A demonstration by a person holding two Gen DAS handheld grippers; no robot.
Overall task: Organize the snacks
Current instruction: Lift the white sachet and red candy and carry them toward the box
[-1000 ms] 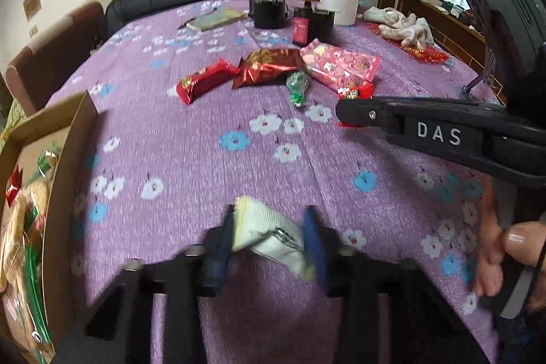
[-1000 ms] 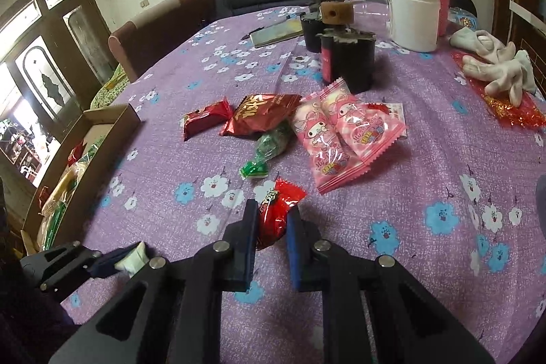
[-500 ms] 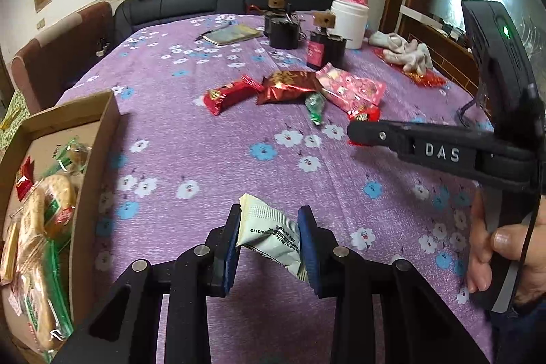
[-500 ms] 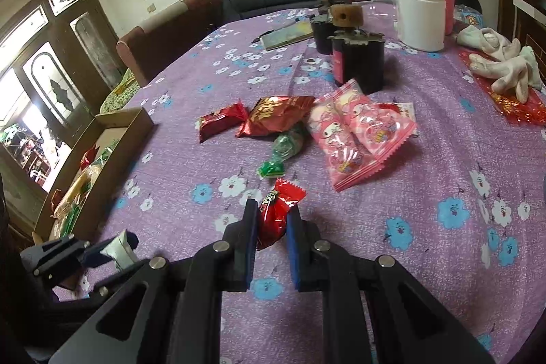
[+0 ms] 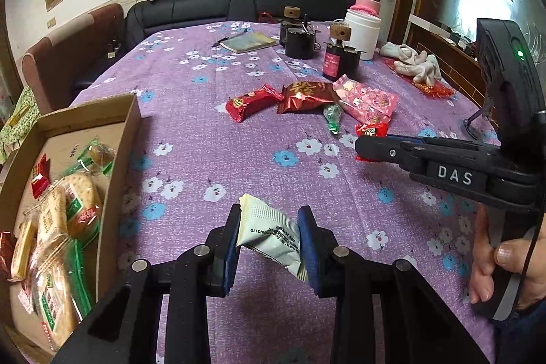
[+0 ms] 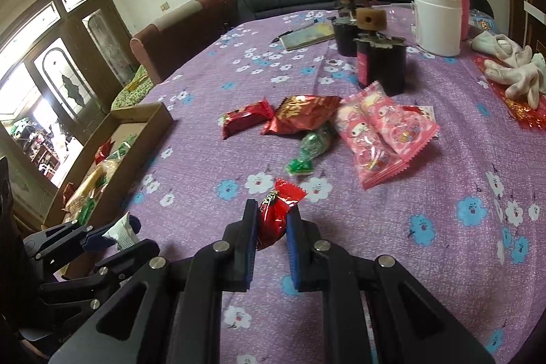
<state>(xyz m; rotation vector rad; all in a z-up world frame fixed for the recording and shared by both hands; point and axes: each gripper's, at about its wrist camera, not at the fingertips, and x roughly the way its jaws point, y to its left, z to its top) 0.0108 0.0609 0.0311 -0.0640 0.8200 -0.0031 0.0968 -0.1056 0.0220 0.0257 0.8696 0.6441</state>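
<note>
The white packet (image 5: pixel 269 236) sat low in the middle of the frame, slanting down to the right, clamped in the left tool (image 5: pixel 269 248). It had lifted nearer the box (image 5: pixel 128 139) at the left. The right tool (image 6: pixel 271 224) pinched a red candy (image 6: pixel 274 214) above the tabletop (image 6: pixel 426 179).

Our left hand-held gripper (image 5: pixel 269 237) pinches a pale green-white snack packet (image 5: pixel 269 232) between its blue pads, lifted above the purple flowered tabletop (image 5: pixel 211 139). Just to its left we see the open cardboard box (image 5: pixel 126 139) with biscuit packs inside. Our right hand-held gripper (image 5: pixel 367 147) reaches in from the right, clamped on a small red candy (image 5: pixel 371 129). Farther back lie a red bar wrapper (image 5: pixel 250 101), a dark red pouch (image 5: pixel 307 92) and a pink packet (image 5: pixel 367 101).
</note>
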